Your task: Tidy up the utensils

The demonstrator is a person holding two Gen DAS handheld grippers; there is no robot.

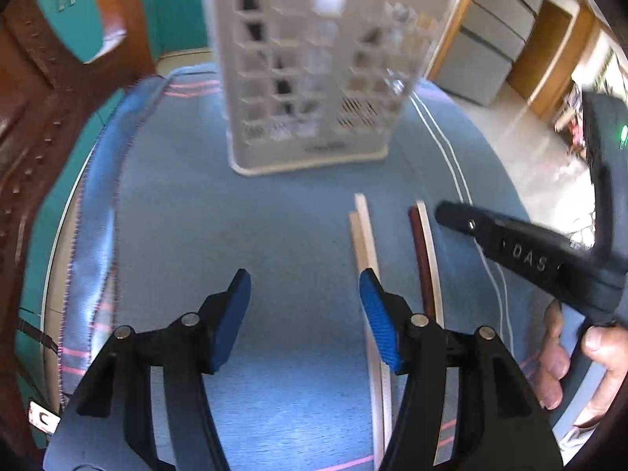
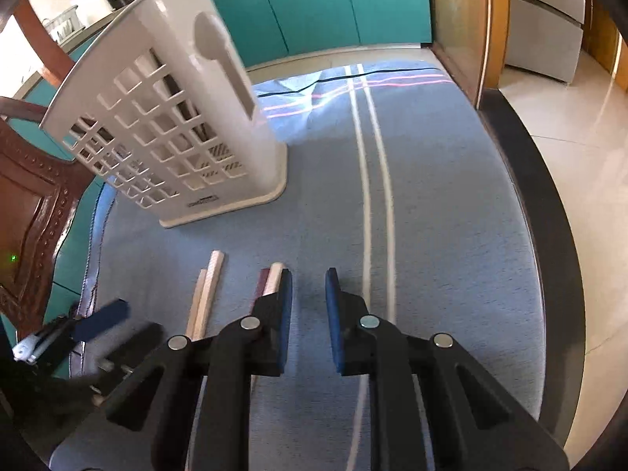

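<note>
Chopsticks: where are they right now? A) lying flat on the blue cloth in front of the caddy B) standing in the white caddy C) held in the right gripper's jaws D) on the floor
A: the chopsticks lie flat on the blue cloth, short of the white caddy; both sets of jaws are open and empty.

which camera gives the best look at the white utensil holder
The right wrist view: the white utensil holder shows sharp and whole, rim to base, standing on the blue cloth. The left wrist view shows it blurred, with its top cut off.
</note>
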